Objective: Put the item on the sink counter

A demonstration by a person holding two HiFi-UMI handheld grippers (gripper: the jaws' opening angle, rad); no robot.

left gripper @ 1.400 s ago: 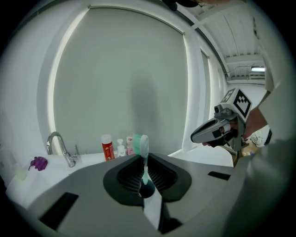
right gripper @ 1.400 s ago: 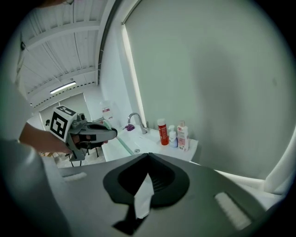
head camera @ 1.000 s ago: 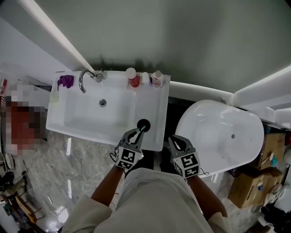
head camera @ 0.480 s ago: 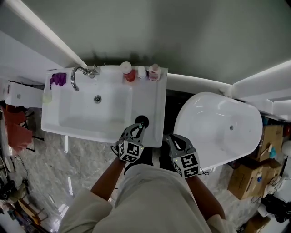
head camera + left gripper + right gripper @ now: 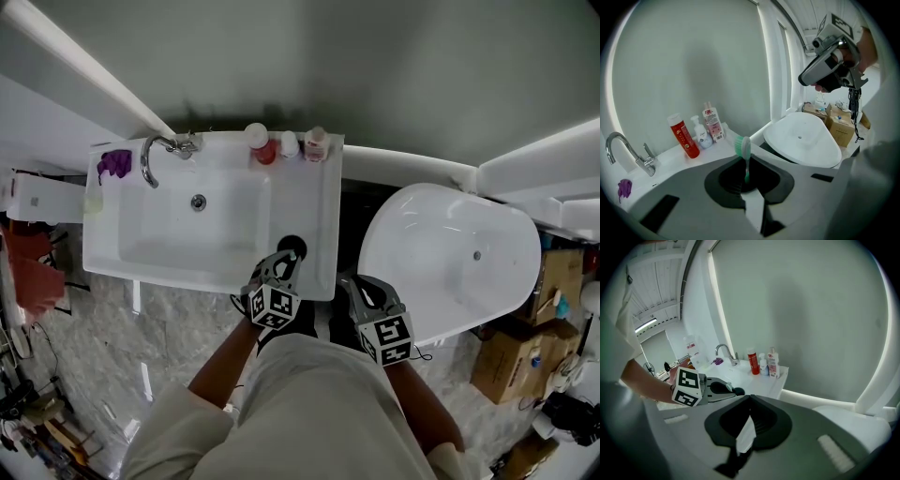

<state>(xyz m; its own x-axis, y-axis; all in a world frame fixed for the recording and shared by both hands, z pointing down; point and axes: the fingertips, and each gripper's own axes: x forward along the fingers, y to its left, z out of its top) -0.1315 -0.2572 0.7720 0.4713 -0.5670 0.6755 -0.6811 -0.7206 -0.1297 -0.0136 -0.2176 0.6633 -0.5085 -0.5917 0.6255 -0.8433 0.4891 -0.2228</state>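
A green toothbrush [image 5: 743, 147] stands upright between the jaws of my left gripper [image 5: 746, 179], its bristle head up; the gripper is shut on its thin handle. In the head view the left gripper [image 5: 286, 258] hovers over the front right part of the white sink counter [image 5: 309, 202], to the right of the basin [image 5: 202, 230]. My right gripper [image 5: 361, 292] sits beside it, off the counter's right edge, over the dark gap by the bathtub. Its jaws [image 5: 750, 399] are shut with nothing in them.
At the counter's back edge stand a red bottle [image 5: 258, 142], a small white pump bottle [image 5: 288, 145] and a pink-labelled bottle [image 5: 316, 143]. A chrome tap [image 5: 153, 155] and a purple item [image 5: 114, 162] are at the back left. A white bathtub [image 5: 450, 267] lies right, cardboard boxes [image 5: 525, 375] beyond.
The head view has drifted, so the sink sits a little further left and up in the frame. Both grippers stay almost where they were, the left still gripping the toothbrush.
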